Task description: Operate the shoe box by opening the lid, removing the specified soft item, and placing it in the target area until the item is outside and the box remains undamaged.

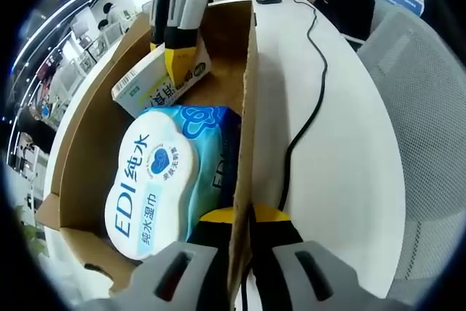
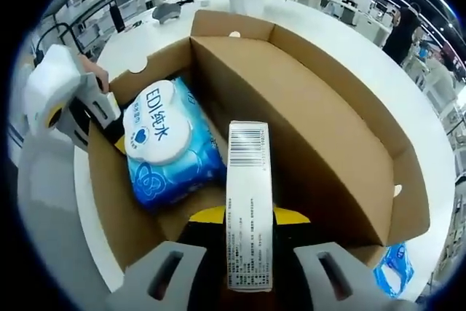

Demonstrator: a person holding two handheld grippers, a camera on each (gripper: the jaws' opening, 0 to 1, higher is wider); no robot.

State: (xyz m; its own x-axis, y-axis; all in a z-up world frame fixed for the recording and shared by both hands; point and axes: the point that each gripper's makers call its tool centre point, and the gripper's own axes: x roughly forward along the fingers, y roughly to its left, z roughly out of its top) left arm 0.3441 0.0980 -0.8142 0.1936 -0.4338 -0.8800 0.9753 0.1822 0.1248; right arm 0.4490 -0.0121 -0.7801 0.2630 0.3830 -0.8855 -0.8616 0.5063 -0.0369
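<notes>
In the left gripper view, your left gripper (image 1: 242, 218) pinches the shoe box (image 1: 246, 92) wall at 6 o'clock, steadying it; the lid is open and the wet-wipe pack (image 1: 164, 176) lies inside.

In the right gripper view, your right gripper (image 2: 247, 218) clamps a slim carton (image 2: 248, 202) at 6 o'clock, so removal looks underway, placing remains; its lower end is cut off, so I cannot tell if it has left the floor.

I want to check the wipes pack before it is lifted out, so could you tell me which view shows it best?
The left gripper view: the wipes pack lies close and large, its white lid label readable. In the right gripper view the same pack is smaller but whole, lying in the cardboard box beside the small carton the right gripper holds.
</notes>
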